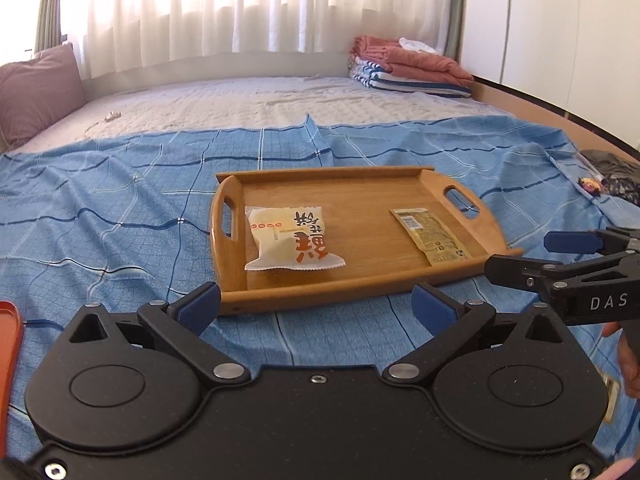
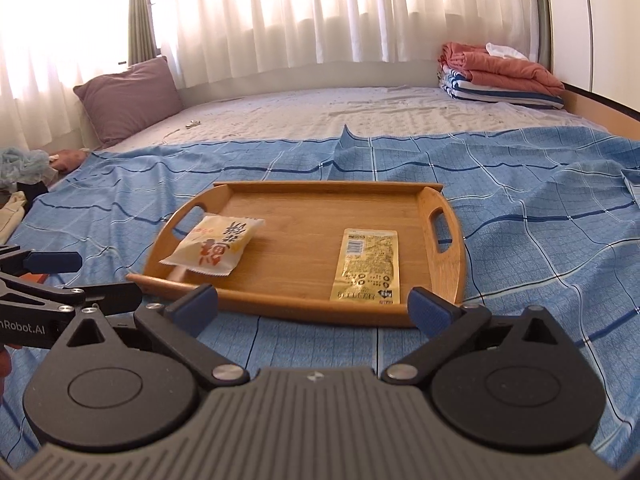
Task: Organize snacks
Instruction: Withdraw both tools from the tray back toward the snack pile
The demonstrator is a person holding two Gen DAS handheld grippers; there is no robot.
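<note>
Seemingly well along: from the left wrist view, a wooden tray (image 1: 352, 236) sits on the blue checked sheet (image 1: 120, 200) spread over the bed, and two snacks already lie inside it. A white pastry packet (image 1: 290, 240) with red lettering rests near the tray's left handle, and a flat yellow sachet (image 1: 430, 236) lies well apart from it toward the right handle. The left gripper (image 1: 316, 304) hangs just short of the tray's near rim, its jaws spread wide and holding nothing. The right gripper (image 1: 560, 258) enters from the right edge, beside the tray's near right corner. An orange edge (image 1: 10, 344) of something shows at the far left; what it is cannot be told.

From the right wrist view, the tray (image 2: 312, 304) looks the same: the pastry packet (image 2: 216, 250) props partly against the left rim, and the sachet (image 2: 366, 266) lies flat, barcode side up, close to the near rim. The right gripper (image 2: 314, 306) is likewise wide open and empty, poised before the tray. The left gripper (image 2: 60, 276) shows at the left edge.

No loose snacks appear on the sheet in either view, so little seems left, unless further items lie out of frame.
</note>
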